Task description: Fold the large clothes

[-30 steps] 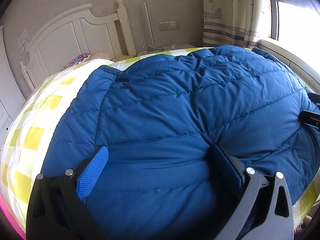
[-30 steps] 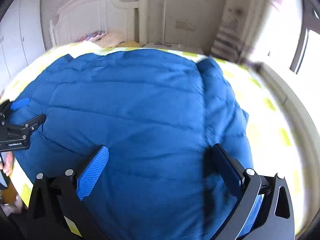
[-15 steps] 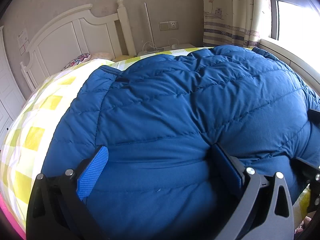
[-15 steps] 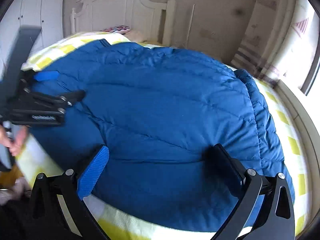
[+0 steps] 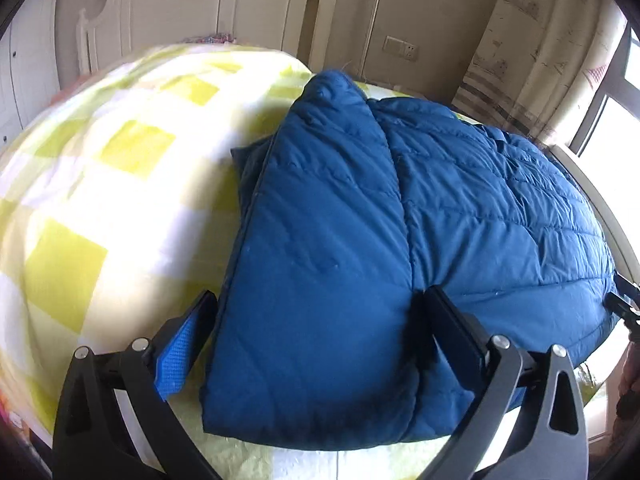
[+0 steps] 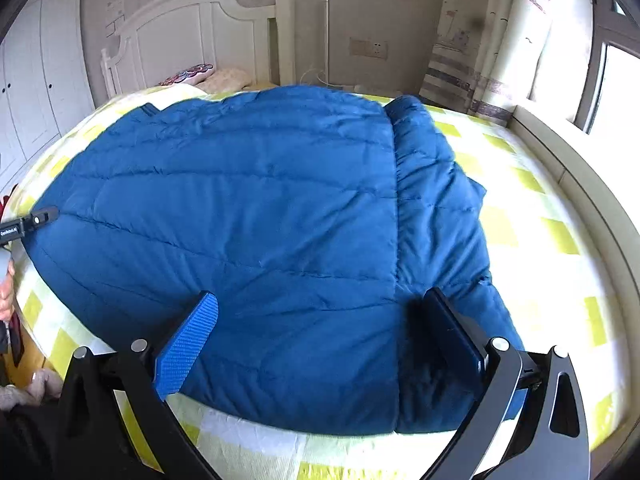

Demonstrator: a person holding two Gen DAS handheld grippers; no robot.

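Note:
A large blue quilted down coat [image 5: 400,240] lies flat on the bed; it also fills the middle of the right wrist view [image 6: 260,208]. My left gripper [image 5: 316,336] is open, its jaws spread over the coat's near left part, by its left edge. My right gripper [image 6: 320,328] is open above the coat's near hem, close to a folded sleeve [image 6: 432,184] on the right side. The left gripper's tip shows at the left edge of the right wrist view [image 6: 36,220]. The right gripper's tip shows at the right edge of the left wrist view [image 5: 620,304].
The bed has a yellow and white checked sheet [image 5: 100,184] and a white headboard [image 6: 200,32]. A patterned pillow [image 6: 188,74] lies at the head. A curtain [image 6: 480,40] and window stand on the right, white wardrobe doors [image 6: 36,80] on the left.
My left gripper has swung left, so the coat's left edge and the bare sheet now show. My right gripper has drawn back toward the near hem. Both jaws stay open.

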